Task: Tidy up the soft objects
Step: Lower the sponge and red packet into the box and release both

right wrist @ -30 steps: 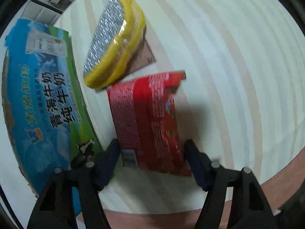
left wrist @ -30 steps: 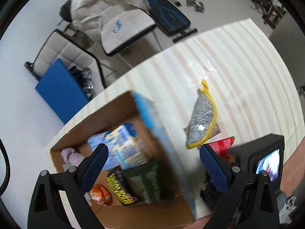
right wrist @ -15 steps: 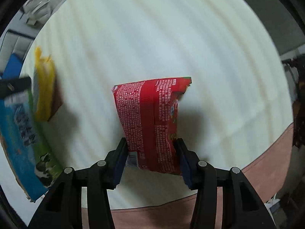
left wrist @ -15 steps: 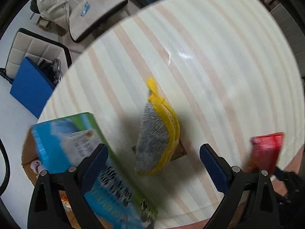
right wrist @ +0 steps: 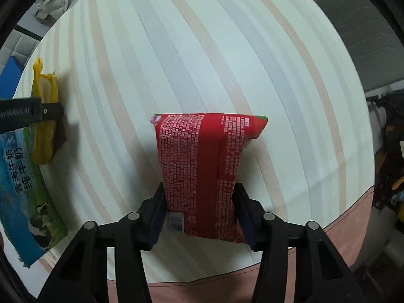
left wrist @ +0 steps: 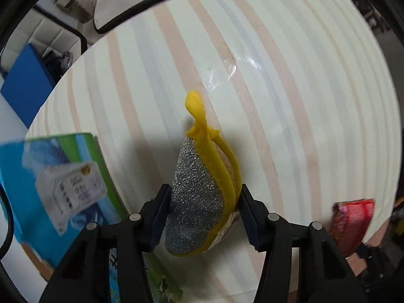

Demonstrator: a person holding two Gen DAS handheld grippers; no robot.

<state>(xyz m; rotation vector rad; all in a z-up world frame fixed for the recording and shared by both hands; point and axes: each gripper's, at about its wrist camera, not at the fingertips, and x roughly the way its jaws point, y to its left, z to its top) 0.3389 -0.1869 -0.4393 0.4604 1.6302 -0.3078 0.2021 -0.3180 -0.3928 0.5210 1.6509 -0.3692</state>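
The bench (right wrist: 227,38) has a cloth with pale stripes, and behind it a chair (left wrist: 131,2) and a blue board (left wrist: 25,85) stand in the room. Nearest in the right view, the right gripper (right wrist: 199,212) is closed on the lower part of a red packet (right wrist: 204,174), which stands up between its blue pads above the cloth. In the left view the left gripper (left wrist: 204,217) has its pads against both sides of a scrubber (left wrist: 199,202), silver with a yellow rim and loop, so it grips it. Beside it on the left is the printed side of a box (left wrist: 55,189), and the red packet shows at the far right edge. My judgement is that both things are soft, so a hard squeeze can crush the packet or let the scrubber slip out at its round side. The two grippers are also near each other, and they can bump when both go to the box together.
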